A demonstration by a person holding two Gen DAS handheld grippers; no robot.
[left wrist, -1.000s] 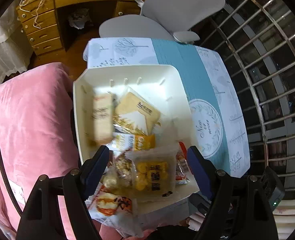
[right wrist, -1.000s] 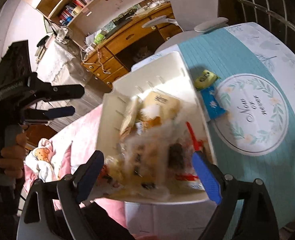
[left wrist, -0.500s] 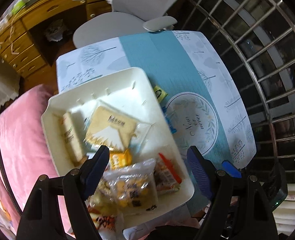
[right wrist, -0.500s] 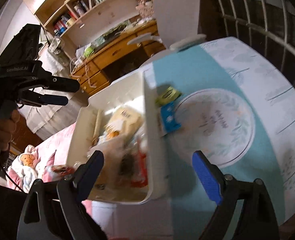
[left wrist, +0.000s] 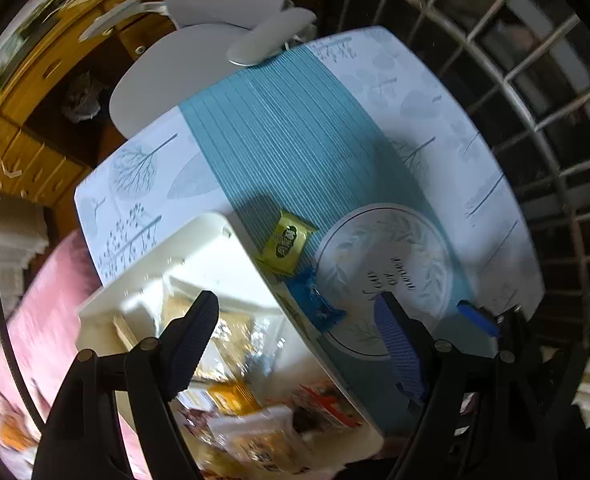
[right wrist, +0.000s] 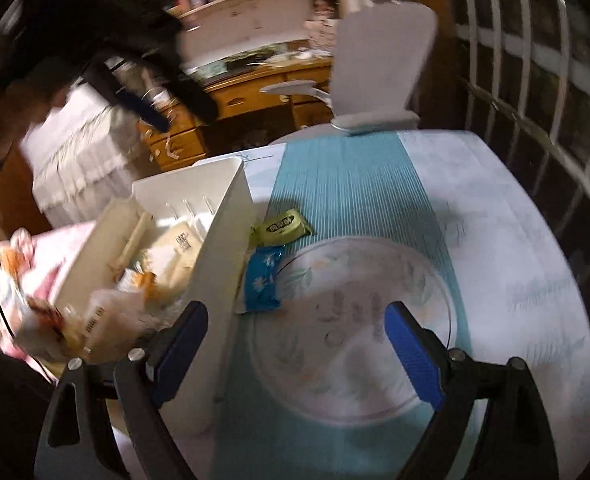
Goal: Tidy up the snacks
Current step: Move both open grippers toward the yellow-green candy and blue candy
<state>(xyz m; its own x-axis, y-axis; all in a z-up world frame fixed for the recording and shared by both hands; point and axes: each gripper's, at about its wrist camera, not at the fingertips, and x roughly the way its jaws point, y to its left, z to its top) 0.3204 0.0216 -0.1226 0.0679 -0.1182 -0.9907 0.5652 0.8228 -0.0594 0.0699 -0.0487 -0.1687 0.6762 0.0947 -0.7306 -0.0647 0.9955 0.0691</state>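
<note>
Both hand-held grippers, left [left wrist: 295, 320] and right [right wrist: 295, 328], have swung from over the white bin [right wrist: 223, 216] toward the counter [right wrist: 495, 240], jaws wide and empty. Just beside the bin lie a green snack [right wrist: 281, 227] and a blue one [right wrist: 261, 280], likely next.

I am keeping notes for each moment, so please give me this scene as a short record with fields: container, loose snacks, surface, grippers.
container: white bin holding mixed snack packets, on the table's left part
loose snacks: green packet and blue packet, on the tablecloth beside the bin's right wall
left gripper: open, empty, above the bin's edge
right gripper: open, empty, over the round print
</note>
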